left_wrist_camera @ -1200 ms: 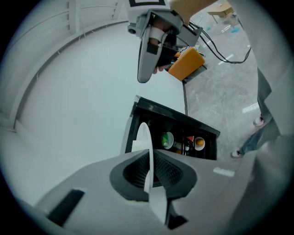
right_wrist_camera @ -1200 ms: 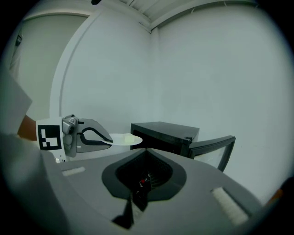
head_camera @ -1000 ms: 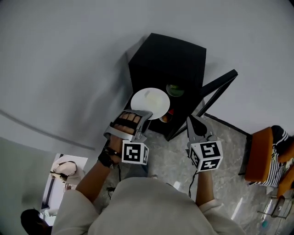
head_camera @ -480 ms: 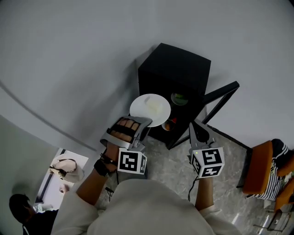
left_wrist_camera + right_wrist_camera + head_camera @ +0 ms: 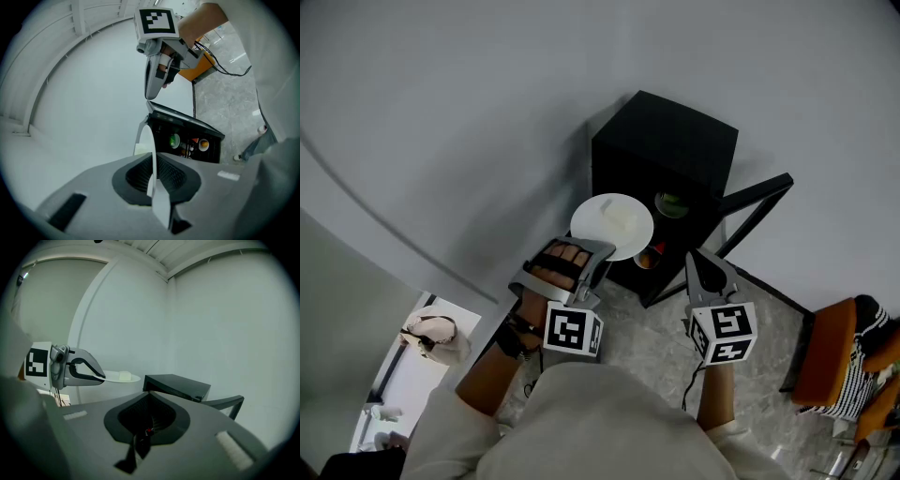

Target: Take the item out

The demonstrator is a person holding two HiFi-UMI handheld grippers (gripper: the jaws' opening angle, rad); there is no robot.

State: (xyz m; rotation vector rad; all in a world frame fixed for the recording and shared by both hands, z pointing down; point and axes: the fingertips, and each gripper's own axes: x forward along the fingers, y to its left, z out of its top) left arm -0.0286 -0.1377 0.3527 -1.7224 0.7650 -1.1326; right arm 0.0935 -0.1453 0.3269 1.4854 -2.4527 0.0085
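Observation:
A white plate (image 5: 612, 225) with a pale lump on it is held level just outside the open front of a black box (image 5: 666, 150). My left gripper (image 5: 600, 247) is shut on the plate's near rim. In the left gripper view the plate (image 5: 147, 140) stands edge-on between the jaws of the left gripper (image 5: 152, 176). The right gripper view shows the plate (image 5: 119, 377) side-on with the lump on top. My right gripper (image 5: 698, 258) hangs to the right of the plate, in front of the box, shut and holding nothing.
The box's door (image 5: 745, 208) stands swung open to the right. Inside are a green bowl (image 5: 672, 203) and an orange item (image 5: 647, 258). An orange chair (image 5: 825, 352) stands at the lower right on the stone floor (image 5: 656, 328). A person (image 5: 431, 337) is at the lower left.
The plate in my left gripper has drawn a little farther left from the box's opening. The head view has shifted slightly. The right gripper has hardly moved.

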